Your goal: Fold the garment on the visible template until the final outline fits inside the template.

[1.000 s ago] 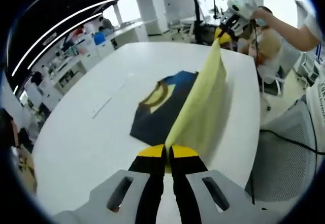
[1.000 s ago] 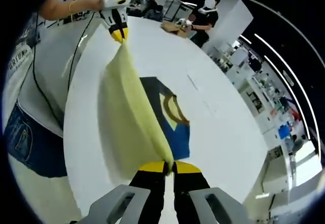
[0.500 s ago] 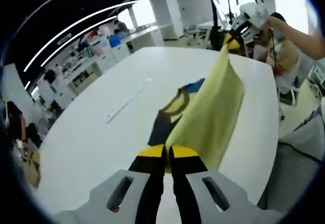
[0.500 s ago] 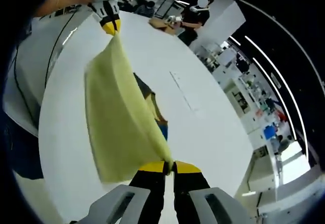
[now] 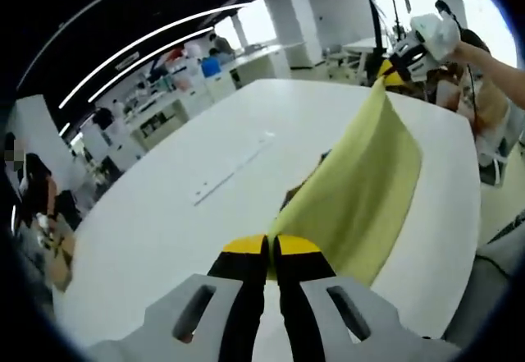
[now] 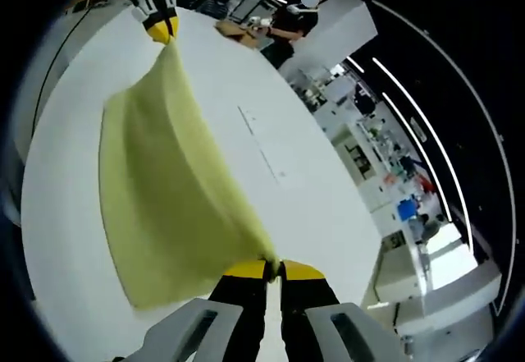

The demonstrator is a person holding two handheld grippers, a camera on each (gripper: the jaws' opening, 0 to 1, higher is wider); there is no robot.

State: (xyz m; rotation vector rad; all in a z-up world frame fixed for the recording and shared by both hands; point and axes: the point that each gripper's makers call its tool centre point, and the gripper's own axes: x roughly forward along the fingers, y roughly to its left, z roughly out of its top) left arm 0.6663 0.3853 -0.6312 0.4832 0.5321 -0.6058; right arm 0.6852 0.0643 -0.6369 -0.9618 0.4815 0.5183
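Both grippers pinch yellow garment point(image 5: 358, 188) corners: left gripper point(image 5: 271, 247), right gripper point(image 6: 273, 269); cloth stretched between, above white table point(image 5: 172, 222).

The white surface point(image 5: 164, 214) has a thin strip point(image 5: 234, 169) lying on it. A person point(image 6: 287, 25) in black stands at its far edge.

The garment point(image 5: 361, 185) is hanging stretched above the counter point(image 5: 164, 231) between the left gripper point(image 5: 271, 251) and right gripper point(image 6: 273, 269).
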